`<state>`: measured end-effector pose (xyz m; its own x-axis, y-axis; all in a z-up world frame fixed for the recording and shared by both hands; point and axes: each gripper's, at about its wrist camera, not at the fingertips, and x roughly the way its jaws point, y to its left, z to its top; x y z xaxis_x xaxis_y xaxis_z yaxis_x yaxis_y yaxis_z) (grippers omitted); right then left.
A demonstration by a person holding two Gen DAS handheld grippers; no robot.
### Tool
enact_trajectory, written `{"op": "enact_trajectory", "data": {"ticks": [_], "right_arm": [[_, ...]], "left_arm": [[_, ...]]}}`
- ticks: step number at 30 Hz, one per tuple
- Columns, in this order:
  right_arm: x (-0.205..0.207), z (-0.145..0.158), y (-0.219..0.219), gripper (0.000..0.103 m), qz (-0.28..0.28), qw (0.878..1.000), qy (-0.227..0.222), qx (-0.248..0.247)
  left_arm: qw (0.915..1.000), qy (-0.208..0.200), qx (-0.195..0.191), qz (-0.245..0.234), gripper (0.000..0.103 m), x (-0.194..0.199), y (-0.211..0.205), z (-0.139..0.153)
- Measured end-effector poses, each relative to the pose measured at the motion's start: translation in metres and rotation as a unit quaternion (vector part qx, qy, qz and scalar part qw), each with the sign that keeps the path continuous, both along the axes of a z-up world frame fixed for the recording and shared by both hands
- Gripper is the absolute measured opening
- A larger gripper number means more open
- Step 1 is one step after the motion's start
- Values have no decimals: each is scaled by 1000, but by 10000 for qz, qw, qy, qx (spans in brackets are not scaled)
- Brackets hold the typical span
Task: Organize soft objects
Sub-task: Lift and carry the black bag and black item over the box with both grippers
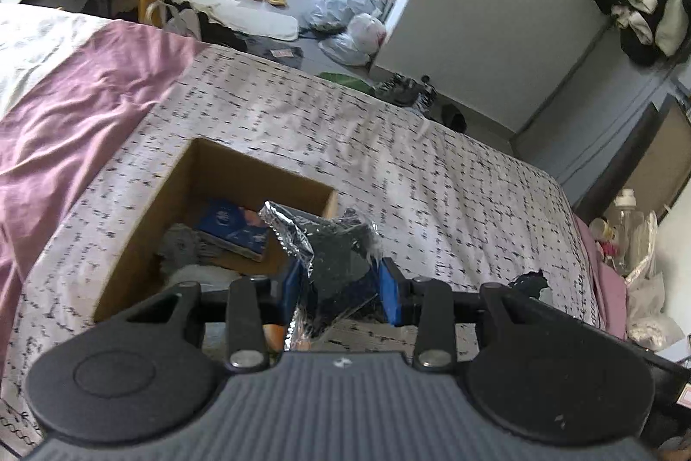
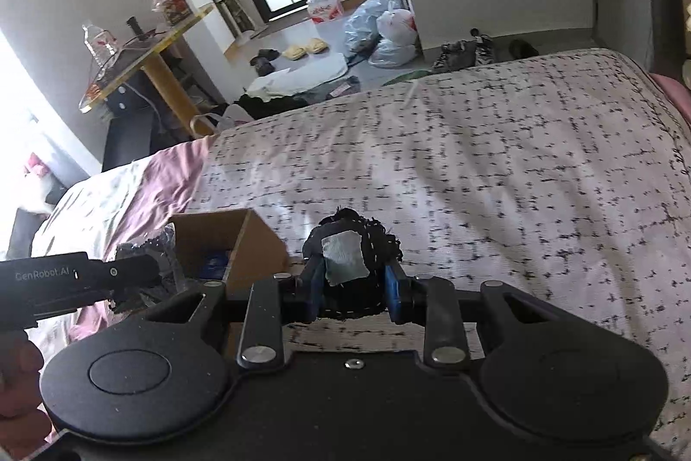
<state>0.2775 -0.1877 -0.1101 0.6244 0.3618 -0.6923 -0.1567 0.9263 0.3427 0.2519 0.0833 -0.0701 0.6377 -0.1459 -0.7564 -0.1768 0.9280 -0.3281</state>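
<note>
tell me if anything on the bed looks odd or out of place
One thing: a small dark scrap lies loose on the patterned bedspread, right of the cardboard box. Both grippers' jaws hold dark bundles; nothing looks spilled.

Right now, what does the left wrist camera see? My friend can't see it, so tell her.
The left gripper is shut on a crinkly clear bag of dark fabric, held by the near corner of an open cardboard box on a speckled bedspread. Inside the box lie a blue packet and grey cloth.

Left claw (image 1: 341, 288) hides the cardboard box's (image 1: 181, 180) near corner.
</note>
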Motion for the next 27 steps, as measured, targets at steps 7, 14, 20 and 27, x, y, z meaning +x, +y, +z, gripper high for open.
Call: {"op": "enact_trajectory", "data": {"ticks": [7, 14, 20, 27], "right_arm": [[4, 7, 35, 29, 311, 9994, -112, 45], [11, 10, 69, 29, 595, 9981, -125, 97], [23, 13, 100, 29, 818, 9964, -126, 187], [32, 11, 132, 30, 1088, 9937, -53, 246]], "left_arm": [[9992, -15, -5, 400, 38, -12, 39, 0], [9978, -2, 0, 662, 38, -18, 68, -1], [9971, 18, 33, 762, 38, -18, 85, 1], [9961, 12, 51, 876, 38, -15, 101, 5]]}}
